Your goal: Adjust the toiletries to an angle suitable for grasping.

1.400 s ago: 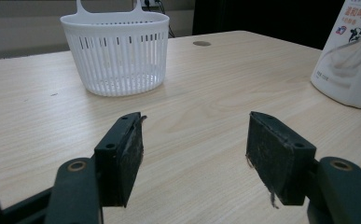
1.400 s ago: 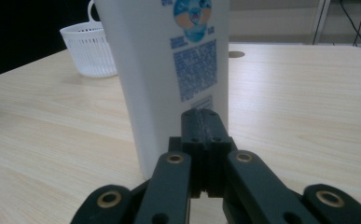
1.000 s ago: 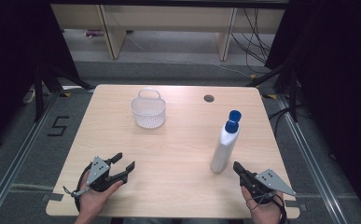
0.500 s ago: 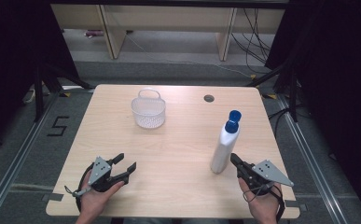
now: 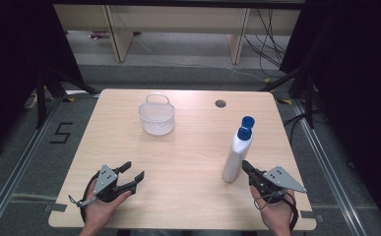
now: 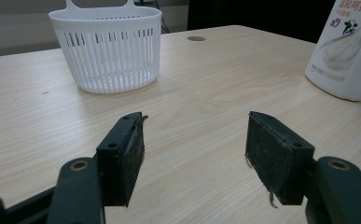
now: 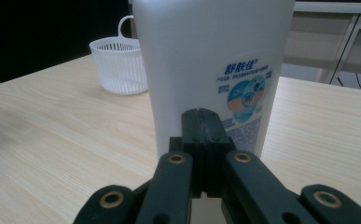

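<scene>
Pointing at the white bottle (image 5: 238, 153) standing near the table's (image 5: 193, 162) right edge, the right gripper (image 5: 248, 168) is keeping its jaws pressed together, empty, just beside the bottle's base. The left gripper (image 5: 132, 174) is resting at the near left, jaws wide apart, facing the far basket (image 5: 156, 118).
</scene>
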`<state>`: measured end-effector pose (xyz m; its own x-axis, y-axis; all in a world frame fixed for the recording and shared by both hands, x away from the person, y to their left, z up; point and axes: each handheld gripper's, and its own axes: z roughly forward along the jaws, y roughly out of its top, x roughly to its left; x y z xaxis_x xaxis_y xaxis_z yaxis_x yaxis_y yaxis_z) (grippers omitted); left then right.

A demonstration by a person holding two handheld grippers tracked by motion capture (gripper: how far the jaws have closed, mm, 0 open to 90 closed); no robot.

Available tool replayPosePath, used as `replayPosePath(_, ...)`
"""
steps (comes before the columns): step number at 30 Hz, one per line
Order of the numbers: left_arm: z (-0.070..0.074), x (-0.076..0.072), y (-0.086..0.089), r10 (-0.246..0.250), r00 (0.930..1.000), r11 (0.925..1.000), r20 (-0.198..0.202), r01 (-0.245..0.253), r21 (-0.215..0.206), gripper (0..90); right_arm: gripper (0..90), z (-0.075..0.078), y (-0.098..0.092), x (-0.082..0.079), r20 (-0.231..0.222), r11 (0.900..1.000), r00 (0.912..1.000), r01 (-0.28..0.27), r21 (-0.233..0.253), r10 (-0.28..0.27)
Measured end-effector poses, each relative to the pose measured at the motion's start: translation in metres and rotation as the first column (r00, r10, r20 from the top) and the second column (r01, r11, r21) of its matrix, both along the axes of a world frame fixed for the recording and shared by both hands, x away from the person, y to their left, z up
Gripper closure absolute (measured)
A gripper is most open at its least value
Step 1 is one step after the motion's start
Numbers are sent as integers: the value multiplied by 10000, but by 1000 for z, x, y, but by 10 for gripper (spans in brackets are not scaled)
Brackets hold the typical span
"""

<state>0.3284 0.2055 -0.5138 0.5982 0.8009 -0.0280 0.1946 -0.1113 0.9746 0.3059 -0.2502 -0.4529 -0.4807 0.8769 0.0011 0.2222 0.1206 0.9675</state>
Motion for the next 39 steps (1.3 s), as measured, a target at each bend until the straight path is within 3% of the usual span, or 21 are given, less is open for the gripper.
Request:
replayPosePath(4, 0, 0, 0, 45, 10000, 10000, -27, -45, -51, 365, 900, -1, 1, 0, -288, 10000, 9996, -28, 26, 29)
replayPosePath(5, 1, -2, 0, 195, 9996, 9998, -215, -195, 12, 365, 900, -1, 1, 1, -265, 9999, 9996, -43, 137, 47)
replayPosePath(6, 1, -2, 0, 202, 9995, 9998, -229, -201, 28, 365, 900, 0, 1, 1, -289, 10000, 9996, -73, -35, 72)
replayPosePath(12, 1, -2, 0, 199, 9996, 9998, -218, -198, 16, 365, 900, 3, -5, 1, -186, 9998, 9996, 191, -5, -191)
replayPosePath(13, 1, 0, -1, 51, 10000, 10000, -14, -51, -4, 365, 900, 3, -5, 2, -94, 9998, 9997, 217, 7, -217)
replayPosePath(16, 0, 0, -1, 26, 10000, 10000, -2, -26, -6, 365, 900, 3, -5, 3, 29, 9998, 9998, 178, -73, -177)
replayPosePath(21, 1, -2, -1, 169, 9996, 9998, -215, -168, 43, 365, 900, 4, 0, 5, -241, 9999, 9997, 78, -95, -81)
replayPosePath(24, 1, -2, -1, 166, 9996, 9999, -215, -166, 43, 365, 900, 3, 0, 5, -77, 9999, 9999, 146, -40, -146)
replayPosePath(39, 0, -1, -1, 95, 9998, 9999, -195, -93, 123, 363, 900, 5, 14, 10, -170, 9998, 9999, -20, -211, 17)
